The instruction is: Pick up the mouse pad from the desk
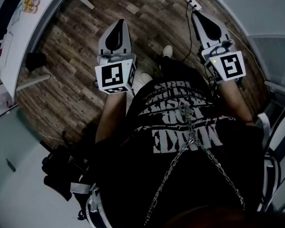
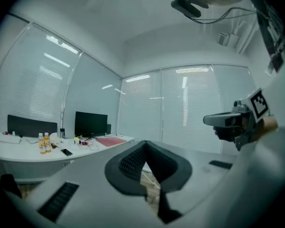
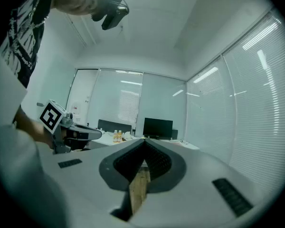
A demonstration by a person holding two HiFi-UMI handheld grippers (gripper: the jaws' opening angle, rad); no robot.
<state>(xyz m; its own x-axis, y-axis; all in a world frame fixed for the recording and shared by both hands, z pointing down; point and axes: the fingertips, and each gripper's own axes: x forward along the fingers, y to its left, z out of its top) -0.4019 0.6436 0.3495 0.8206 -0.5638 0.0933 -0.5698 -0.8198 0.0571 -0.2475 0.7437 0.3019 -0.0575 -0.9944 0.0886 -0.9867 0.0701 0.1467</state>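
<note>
Over on the far end of the white desk (image 2: pixel 23 155), a flat reddish sheet, most likely the mouse pad (image 2: pixel 110 141), lies before a dark monitor (image 2: pixel 90 124). It is well apart from both tools, so the pickup has not begun. The person stands on the wood floor (image 1: pixel 71 84) with the desk off to the left.

The left gripper (image 2: pixel 145 145) is held level with its jaws closed together and nothing between them. The right gripper (image 3: pixel 143 144) is likewise closed and empty; only floor shows through the slit below its tips.

What could go wrong from here:

1. Neither tool can take anything until its jaws part. Arriving at the pad with them closed would only push it along the desk.
2. The pad looks thin and lies flat. A jaw probably has to get under an edge, and a steep approach could jam the tips into the desktop or slide the pad away.
3. Loose cables (image 2: pixel 85 143) and small items lie just beside the pad. A wide or careless pinch could catch a cable with it and drag things along.
4. 2 bottles (image 2: pixel 44 143) and a phone (image 2: pixel 66 152) stand further along the desk. A sweep from that side could knock them.
5. A power strip (image 1: pixel 194 4) and its cord lie on the floor near the right gripper, a trip hazard on the walk over.
</note>
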